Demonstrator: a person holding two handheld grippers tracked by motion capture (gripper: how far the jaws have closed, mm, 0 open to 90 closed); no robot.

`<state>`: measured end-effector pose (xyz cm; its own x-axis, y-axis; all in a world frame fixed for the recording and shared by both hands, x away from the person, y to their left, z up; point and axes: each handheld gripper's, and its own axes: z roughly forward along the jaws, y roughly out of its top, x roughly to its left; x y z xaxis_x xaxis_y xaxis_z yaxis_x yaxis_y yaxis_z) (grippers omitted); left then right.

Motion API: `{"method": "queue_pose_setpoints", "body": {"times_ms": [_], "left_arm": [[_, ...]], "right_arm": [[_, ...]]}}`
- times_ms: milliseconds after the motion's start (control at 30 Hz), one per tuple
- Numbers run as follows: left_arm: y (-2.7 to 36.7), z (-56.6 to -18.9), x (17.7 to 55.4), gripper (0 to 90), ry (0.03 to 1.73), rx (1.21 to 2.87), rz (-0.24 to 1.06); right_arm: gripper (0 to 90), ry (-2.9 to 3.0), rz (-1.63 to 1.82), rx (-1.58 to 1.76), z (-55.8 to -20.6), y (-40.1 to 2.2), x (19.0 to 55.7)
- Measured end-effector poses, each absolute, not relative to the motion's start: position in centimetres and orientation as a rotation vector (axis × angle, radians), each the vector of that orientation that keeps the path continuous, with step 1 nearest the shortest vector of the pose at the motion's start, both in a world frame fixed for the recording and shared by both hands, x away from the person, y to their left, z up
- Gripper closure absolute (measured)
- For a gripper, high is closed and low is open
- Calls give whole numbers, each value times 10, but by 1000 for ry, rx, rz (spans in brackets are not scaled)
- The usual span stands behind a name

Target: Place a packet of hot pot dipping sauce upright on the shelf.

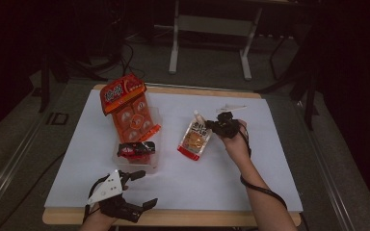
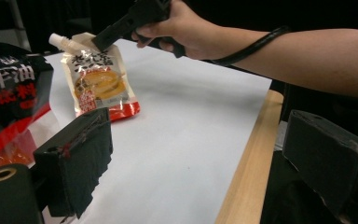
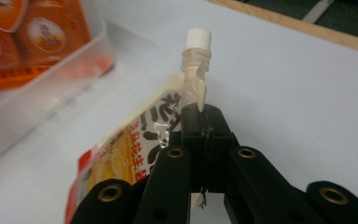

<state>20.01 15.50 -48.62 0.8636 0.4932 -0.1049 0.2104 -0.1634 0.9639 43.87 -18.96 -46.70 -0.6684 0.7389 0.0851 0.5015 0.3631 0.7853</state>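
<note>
A: What's the right gripper (image 3: 200,122) doing?

B: Its jaws are pressed together on the top edge of the pouch (image 1: 195,139), just below the white cap (image 3: 199,37). In the high view the pouch is right of the middle of the table (image 1: 250,178), with its red bottom edge toward the near side and its spout toward the far side.

A: Is that a good hold?

B: It's a thin pinch on the film near the spout, so I'd judge it could slip or tear. Lift slowly, keep the pouch hanging straight under the jaws, and don't swing it. If the bottom drags, raise it clear before going sideways.

A: And the left gripper (image 1: 139,188)?

B: It's at the near left edge of the table, jaws wide apart with nothing between them. In its own view the pads stand well apart, and the pouch lies beyond them.

A: Where would the pouch go?

B: Probably the clear bin (image 1: 150,166) left of the middle. That's a guess from the layout.

A: What's in it?

B: An orange snack pack (image 1: 130,108), standing tall and leaning on the far side, plus a dark packet (image 1: 136,150) with red print at the near end. Space looks tight, so the pouch should come down flat on the packet or beside it.
</note>
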Motion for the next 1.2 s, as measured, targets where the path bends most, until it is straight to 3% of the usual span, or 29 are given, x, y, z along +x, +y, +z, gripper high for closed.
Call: {"method": "queue_pose_setpoints", "body": {"times_ms": [633,1200], "left_arm": [[143,-471,213,77,510,1743,233],[129,-455,231,77,493,1718,174]], "right_arm": [[899,2358,1337,860,-422,-175,384],[899,2340,1417,726,-390,-203,330]]}}
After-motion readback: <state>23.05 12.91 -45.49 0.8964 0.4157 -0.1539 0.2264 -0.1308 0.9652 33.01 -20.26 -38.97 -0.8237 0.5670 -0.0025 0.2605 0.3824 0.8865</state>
